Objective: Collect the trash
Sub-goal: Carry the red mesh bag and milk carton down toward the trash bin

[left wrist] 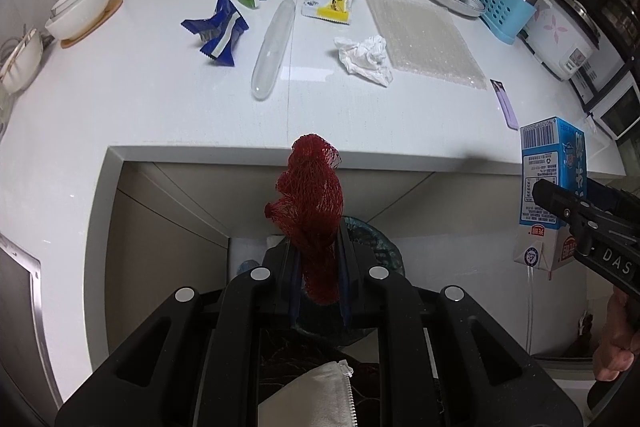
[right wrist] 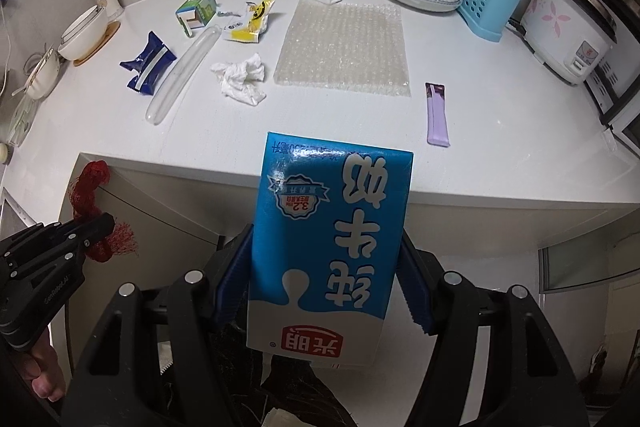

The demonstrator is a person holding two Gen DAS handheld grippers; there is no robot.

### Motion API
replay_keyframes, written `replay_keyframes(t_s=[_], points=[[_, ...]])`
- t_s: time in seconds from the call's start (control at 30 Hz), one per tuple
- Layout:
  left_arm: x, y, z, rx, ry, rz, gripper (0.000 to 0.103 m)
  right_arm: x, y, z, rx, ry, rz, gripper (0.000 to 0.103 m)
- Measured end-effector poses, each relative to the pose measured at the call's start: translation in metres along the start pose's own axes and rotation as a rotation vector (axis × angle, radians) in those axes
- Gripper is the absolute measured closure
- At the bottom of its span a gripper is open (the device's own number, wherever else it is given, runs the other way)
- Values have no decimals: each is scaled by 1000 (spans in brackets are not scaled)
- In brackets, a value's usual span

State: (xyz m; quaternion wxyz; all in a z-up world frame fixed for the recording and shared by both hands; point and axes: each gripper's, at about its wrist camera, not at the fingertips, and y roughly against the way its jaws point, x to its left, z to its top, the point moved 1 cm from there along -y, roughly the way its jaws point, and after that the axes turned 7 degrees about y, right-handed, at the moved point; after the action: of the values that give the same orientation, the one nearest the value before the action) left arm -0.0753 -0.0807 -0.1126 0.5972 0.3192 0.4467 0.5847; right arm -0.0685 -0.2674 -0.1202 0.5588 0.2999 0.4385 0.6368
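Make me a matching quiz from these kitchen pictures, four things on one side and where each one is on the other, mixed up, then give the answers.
Things:
1. red mesh bag
2. blue milk carton
3. crumpled tissue
4. purple sachet

Places:
A. counter, beside the bubble wrap
B. in the right tool
C. counter, near the front edge
D. in the left tool

Pairs: 1-D, 2-B, 3-A, 4-C

Even, diffuse overhead light; both views sharp. Tabletop (left wrist: 160, 115) bright, soft shadows only. Glare patch on milk carton (right wrist: 320, 239) at 12 o'clock. Strong fisheye curvature and dark vignetting toward all 4 corners.
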Motion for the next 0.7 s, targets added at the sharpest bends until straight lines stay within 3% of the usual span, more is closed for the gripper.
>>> replay_keyframes(t_s=[0.7], points=[[-1,-38,-35,45,-12,24,89,-9,-42,-46,76,-15,-6,40]])
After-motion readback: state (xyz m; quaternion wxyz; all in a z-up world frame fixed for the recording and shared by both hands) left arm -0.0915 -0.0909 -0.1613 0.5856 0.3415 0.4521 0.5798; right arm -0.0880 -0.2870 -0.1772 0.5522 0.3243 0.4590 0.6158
